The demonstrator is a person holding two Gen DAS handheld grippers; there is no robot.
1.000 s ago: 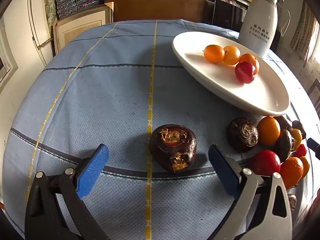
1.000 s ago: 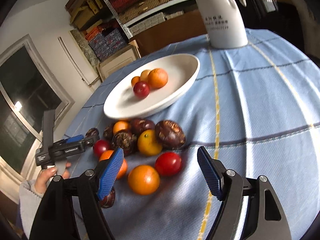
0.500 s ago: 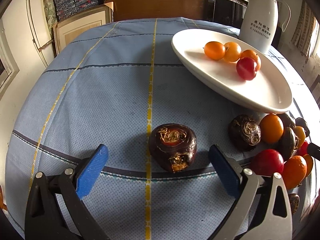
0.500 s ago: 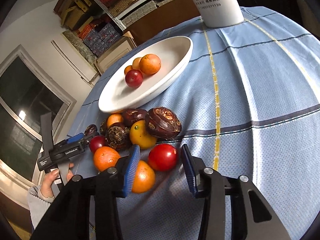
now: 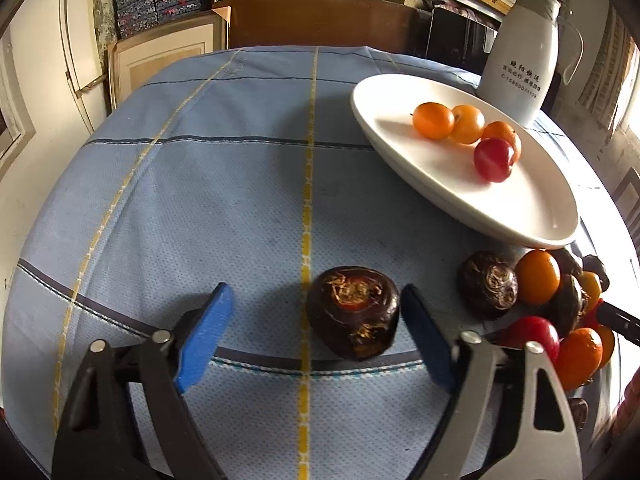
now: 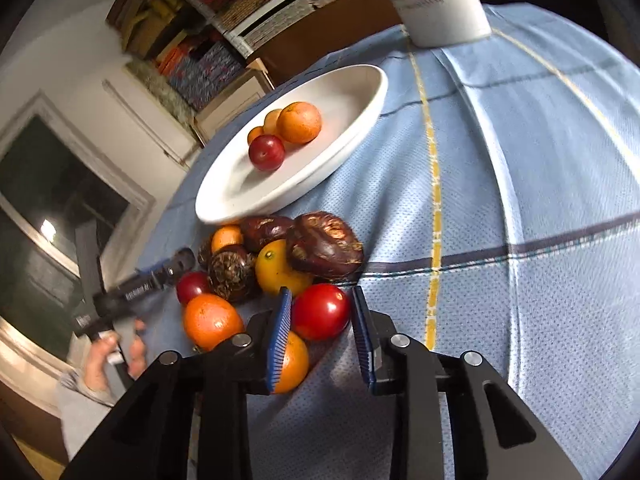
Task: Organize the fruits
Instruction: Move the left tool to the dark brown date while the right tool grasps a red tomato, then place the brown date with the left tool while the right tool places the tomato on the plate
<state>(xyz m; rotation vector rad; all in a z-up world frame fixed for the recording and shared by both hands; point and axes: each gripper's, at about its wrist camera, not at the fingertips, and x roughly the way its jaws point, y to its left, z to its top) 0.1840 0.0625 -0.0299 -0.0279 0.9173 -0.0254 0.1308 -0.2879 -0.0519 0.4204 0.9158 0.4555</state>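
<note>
A white oval plate (image 5: 532, 216) (image 6: 224, 196) holds three orange fruits and a red one (image 5: 494, 159). A pile of orange, red and dark brown fruits (image 6: 280, 260) lies in front of it. My right gripper (image 6: 320, 320) is shut on a red fruit (image 6: 320, 311) at the pile's near edge. My left gripper (image 5: 316, 336) is open around a lone dark brown water chestnut (image 5: 354, 311) on the blue cloth; its right pad (image 5: 424, 340) is next to the fruit, its left pad apart.
A white thermos jug (image 5: 520, 64) stands behind the plate. The table has a blue cloth with yellow and dark stripes (image 5: 306, 200). Shelves with boxes and a wooden board stand beyond the far edge. The pile shows at the right of the left wrist view (image 5: 536, 280).
My right gripper has moved forward into the pile and closed its jaws onto the red fruit. My left gripper has shifted slightly left, so the chestnut now sits by its right pad.
</note>
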